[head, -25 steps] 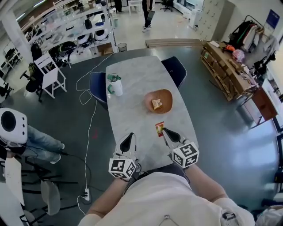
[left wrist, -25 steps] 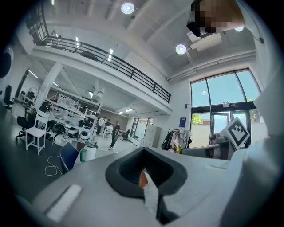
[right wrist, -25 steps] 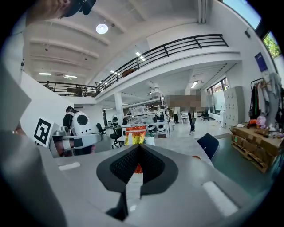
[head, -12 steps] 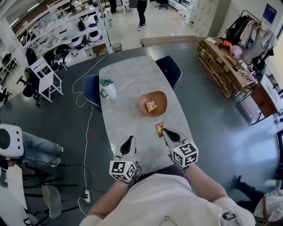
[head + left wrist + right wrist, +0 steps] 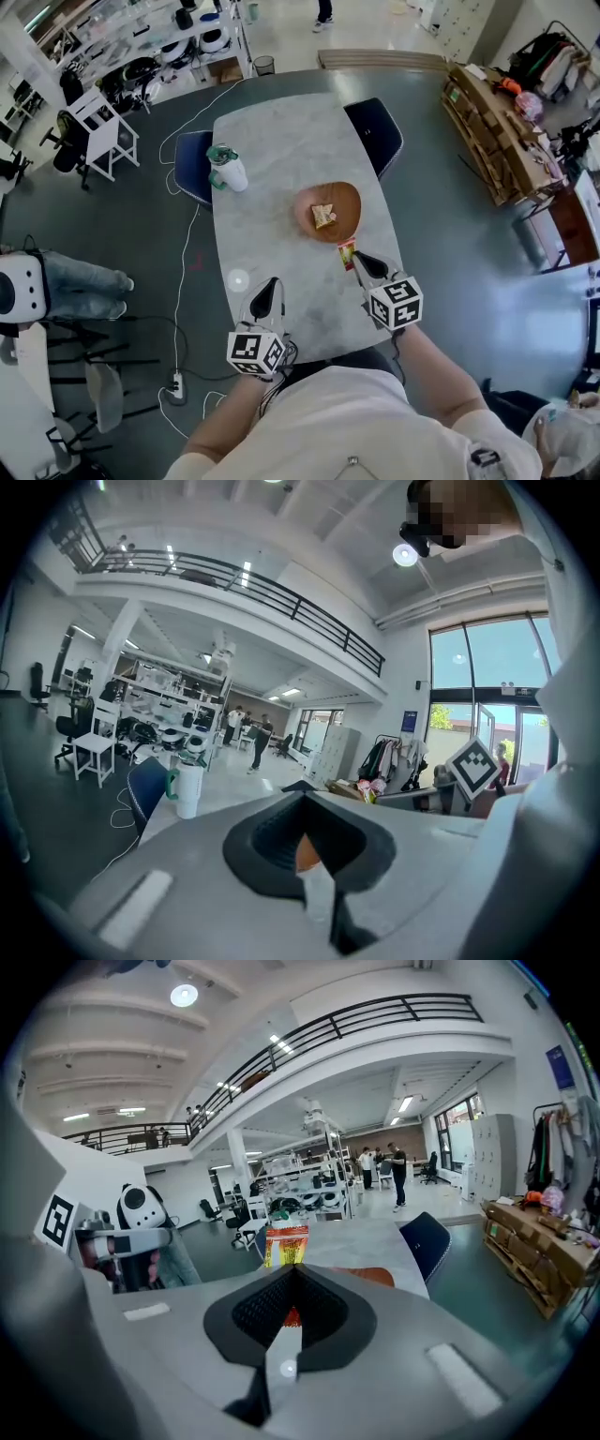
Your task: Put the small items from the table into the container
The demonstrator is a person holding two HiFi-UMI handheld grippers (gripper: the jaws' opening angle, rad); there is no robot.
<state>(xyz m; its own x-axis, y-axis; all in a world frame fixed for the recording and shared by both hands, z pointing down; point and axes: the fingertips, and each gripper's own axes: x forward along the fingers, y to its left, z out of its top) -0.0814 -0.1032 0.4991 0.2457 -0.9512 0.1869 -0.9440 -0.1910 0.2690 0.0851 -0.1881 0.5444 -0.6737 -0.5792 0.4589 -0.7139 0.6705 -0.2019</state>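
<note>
My right tool (image 5: 292, 1271) was clamped shut on a red and yellow packet (image 5: 286, 1244), gripping its lower edge so that most of the packet stood up above the closed tips. From the head view the same tool (image 5: 357, 257) sat over the near right part of the counter (image 5: 272, 141). The packet (image 5: 347, 253) hung at its tips, just at the near edge of the orange-brown bowl (image 5: 349, 199). The right tool's own camera put the bowl (image 5: 375, 1277) directly behind the packet and a little to the right. One small pale item (image 5: 324, 217) already lay in the middle of the bowl.

My left tool (image 5: 273, 282) hovered over the near left part of the counter, well apart from the bowl and level with the right tool. Its jaws were together in its own view (image 5: 305, 801). Only an orange sliver showed in the notch behind the tips, and I could not tell what that was. The head view showed nothing hanging from it.

A small white disc (image 5: 238, 279) lay on the counter just to the left of the left tool's tips. Farther off, near the far left edge, stood a white tumbler (image 5: 230, 172) with a green lid, also seen from the left tool (image 5: 188, 789). Two dark blue chairs flanked the far end, one on the left (image 5: 190, 164) and one on the right (image 5: 377, 133).
</note>
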